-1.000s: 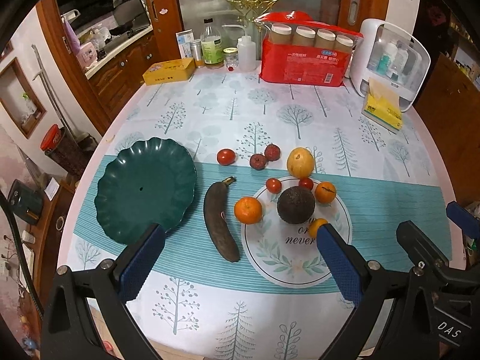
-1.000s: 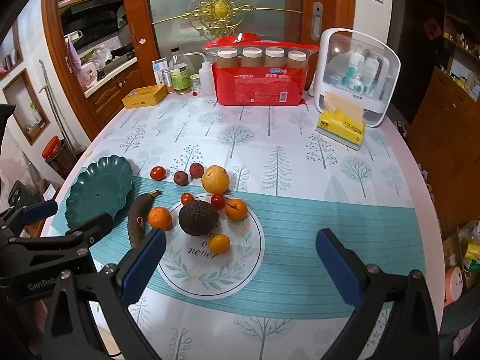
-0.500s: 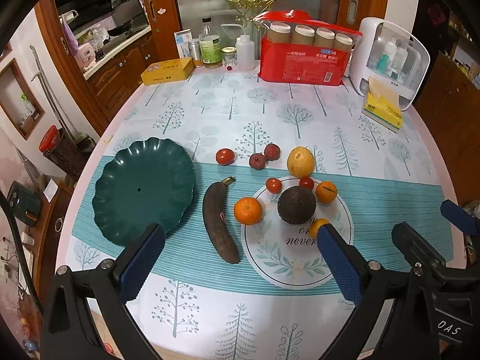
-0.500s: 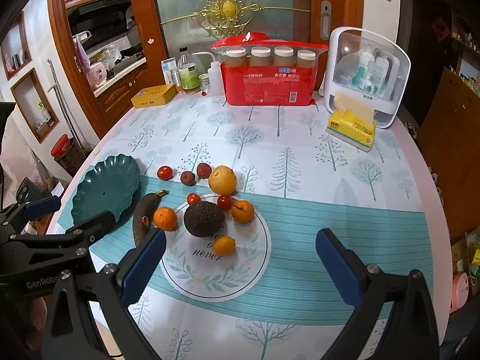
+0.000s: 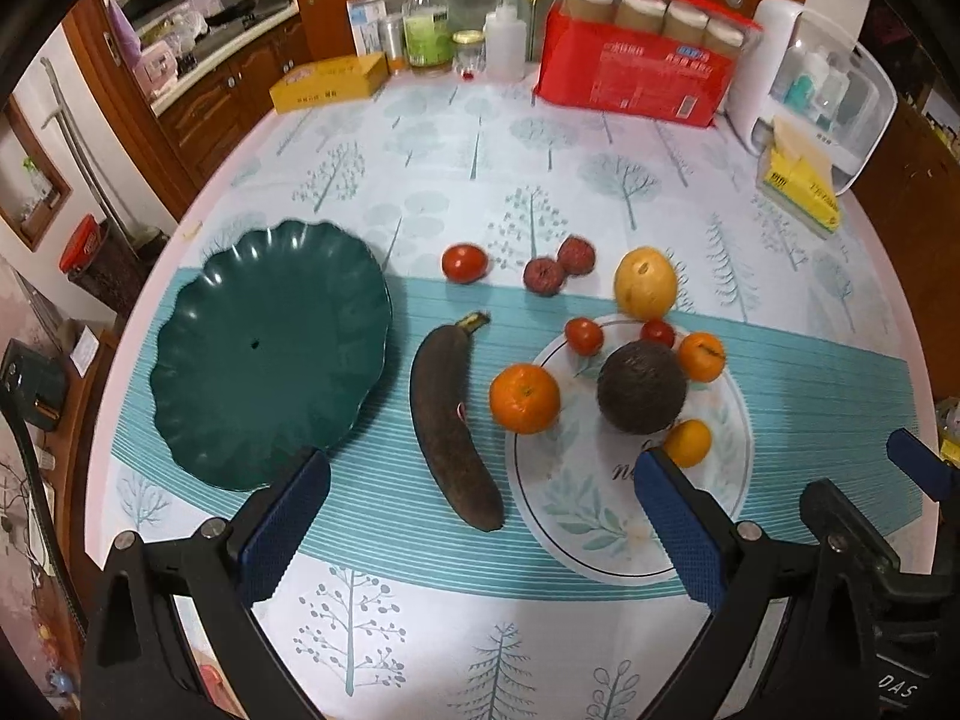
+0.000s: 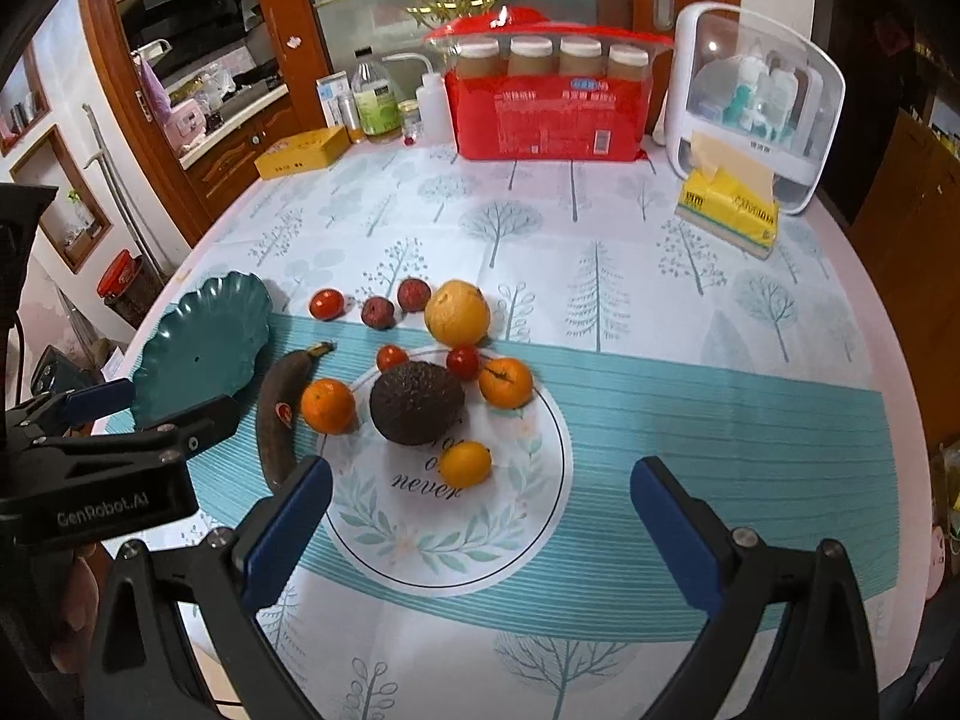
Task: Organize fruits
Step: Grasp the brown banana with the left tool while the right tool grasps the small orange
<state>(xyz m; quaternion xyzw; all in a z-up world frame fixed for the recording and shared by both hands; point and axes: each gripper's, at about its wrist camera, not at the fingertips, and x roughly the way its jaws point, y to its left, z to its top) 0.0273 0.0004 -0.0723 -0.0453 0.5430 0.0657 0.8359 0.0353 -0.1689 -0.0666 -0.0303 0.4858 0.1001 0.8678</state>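
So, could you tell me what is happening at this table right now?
A person holds two hand-held grippers over a table of loose fruit, apparently about to sort it. The left hand-held gripper and right hand-held gripper are both open and hold nothing. The green plate has no fruit in it. The blackened banana, avocado, oranges and small tomatoes lie untouched on the tablecloth.

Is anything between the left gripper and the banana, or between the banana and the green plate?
Nothing visible. The left gripper is open with the banana straight ahead, only tablecloth between. The green plate lies just left of the banana, with bare cloth between them.
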